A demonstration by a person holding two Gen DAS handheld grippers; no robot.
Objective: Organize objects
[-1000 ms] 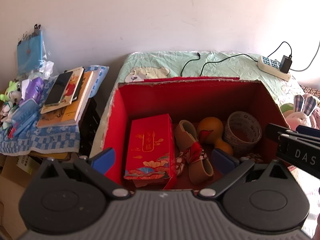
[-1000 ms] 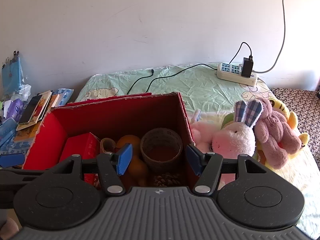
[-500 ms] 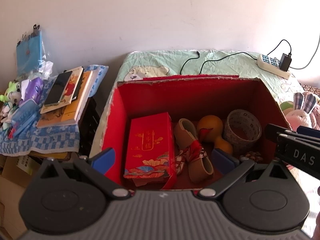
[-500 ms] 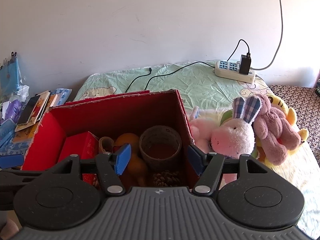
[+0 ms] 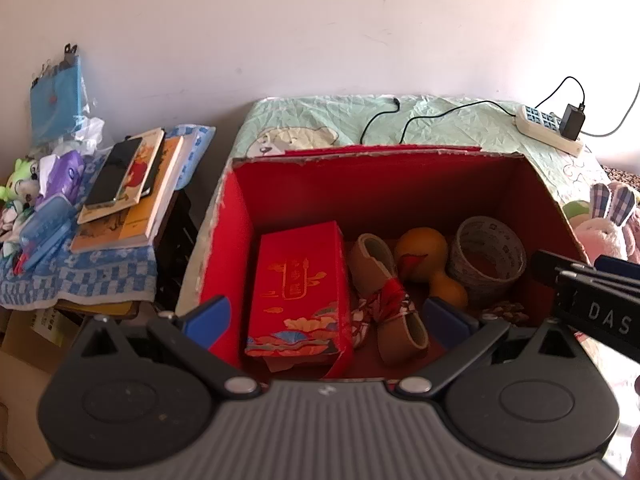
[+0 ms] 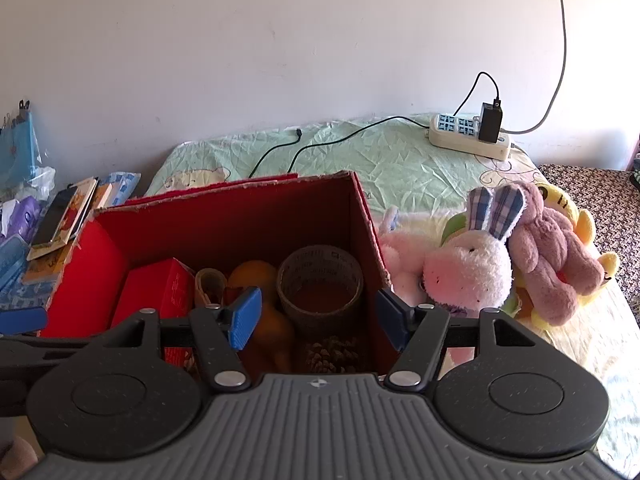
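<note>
Box: cardboard, red matt lining, torn raw rim. Carton: glossy printed card. Gourd: smooth, slight sheen. Rabbit: fluffy plush. Bed sheet: crinkled cloth. Fingers: ribbed blue pads on matt black plastic.

**Right gripper over the box, jaws wide**

I've got the right gripper hanging empty over the red box. Inside I see a tape roll, an orange gourd and a pinecone. Plush rabbit lies just beside, on the bed.
</note>
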